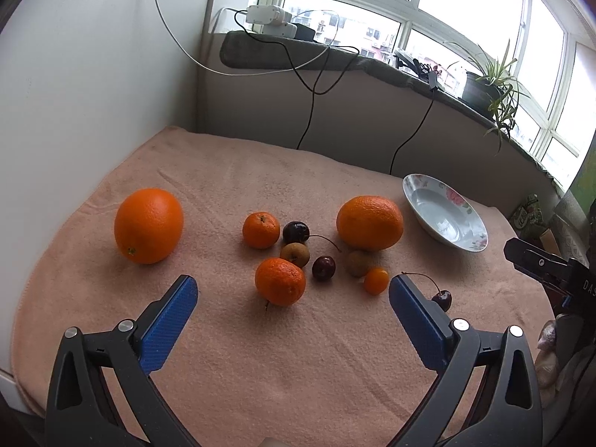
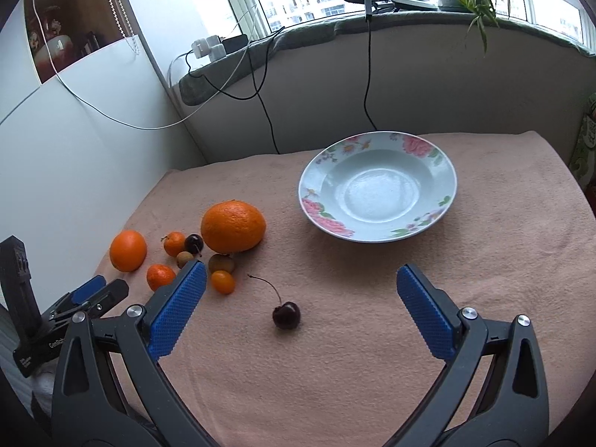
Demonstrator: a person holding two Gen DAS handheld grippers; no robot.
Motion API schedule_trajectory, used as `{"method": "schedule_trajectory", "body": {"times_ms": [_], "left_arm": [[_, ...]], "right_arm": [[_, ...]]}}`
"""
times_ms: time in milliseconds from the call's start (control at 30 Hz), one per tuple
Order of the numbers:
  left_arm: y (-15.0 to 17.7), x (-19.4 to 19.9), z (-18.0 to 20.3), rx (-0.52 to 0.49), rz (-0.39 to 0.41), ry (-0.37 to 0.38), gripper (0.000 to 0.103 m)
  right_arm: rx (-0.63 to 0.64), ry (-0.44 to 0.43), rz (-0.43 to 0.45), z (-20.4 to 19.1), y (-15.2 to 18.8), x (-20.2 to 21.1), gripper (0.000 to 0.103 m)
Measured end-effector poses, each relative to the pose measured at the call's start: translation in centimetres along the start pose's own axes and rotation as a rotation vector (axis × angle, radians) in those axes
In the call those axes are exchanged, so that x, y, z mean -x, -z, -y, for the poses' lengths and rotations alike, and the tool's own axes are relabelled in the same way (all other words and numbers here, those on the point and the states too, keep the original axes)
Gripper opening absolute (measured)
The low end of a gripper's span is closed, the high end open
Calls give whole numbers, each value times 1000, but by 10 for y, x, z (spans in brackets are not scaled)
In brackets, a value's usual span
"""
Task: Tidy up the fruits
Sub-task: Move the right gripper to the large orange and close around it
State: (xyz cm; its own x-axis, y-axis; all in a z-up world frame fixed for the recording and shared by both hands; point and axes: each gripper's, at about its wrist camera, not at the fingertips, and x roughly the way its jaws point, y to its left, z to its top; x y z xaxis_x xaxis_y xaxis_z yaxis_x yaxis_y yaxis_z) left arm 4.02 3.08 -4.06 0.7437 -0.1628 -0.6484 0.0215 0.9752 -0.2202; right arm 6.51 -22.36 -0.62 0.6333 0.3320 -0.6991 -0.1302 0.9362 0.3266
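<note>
Both hand-held grippers, left (image 1: 292, 290) and right (image 2: 301, 279), gape wide, empty. The plate (image 2: 443, 171) awaits fruit. The lone cherry (image 2: 286, 315) likely wants a gentle, centred squeeze.

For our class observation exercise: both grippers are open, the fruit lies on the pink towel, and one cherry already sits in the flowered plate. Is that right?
Not quite. The flowered plate is empty, as the right wrist view shows; the lone cherry lies on the pink towel in front of it. The left gripper and right gripper are indeed open.
</note>
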Motion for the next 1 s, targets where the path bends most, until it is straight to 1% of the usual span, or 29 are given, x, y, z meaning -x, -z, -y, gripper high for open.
{"method": "schedule_trajectory", "body": {"times_ms": [133, 300, 367, 567, 700, 833, 1000], "left_arm": [[-8, -9, 3, 5, -15, 66, 99], [-18, -23, 11, 3, -35, 139, 99], [-21, -29, 16, -7, -38, 160, 99], [-24, -50, 24, -13, -73, 195, 99], [-25, -59, 30, -26, -88, 215, 99], [-29, -66, 33, -39, -93, 220, 99], [-36, -76, 32, -20, -119, 249, 99]], "right_arm": [[8, -24, -30, -8, -6, -12, 103], [-42, -107, -109, -9, -16, -35, 103], [-42, -118, -122, -11, -19, -42, 103], [-73, -170, -160, -17, -32, -61, 103], [-76, -188, -178, -22, -41, -71, 103], [-102, -223, -212, -23, -48, -84, 103], [-132, -255, -257, -25, -53, -101, 103]]}}
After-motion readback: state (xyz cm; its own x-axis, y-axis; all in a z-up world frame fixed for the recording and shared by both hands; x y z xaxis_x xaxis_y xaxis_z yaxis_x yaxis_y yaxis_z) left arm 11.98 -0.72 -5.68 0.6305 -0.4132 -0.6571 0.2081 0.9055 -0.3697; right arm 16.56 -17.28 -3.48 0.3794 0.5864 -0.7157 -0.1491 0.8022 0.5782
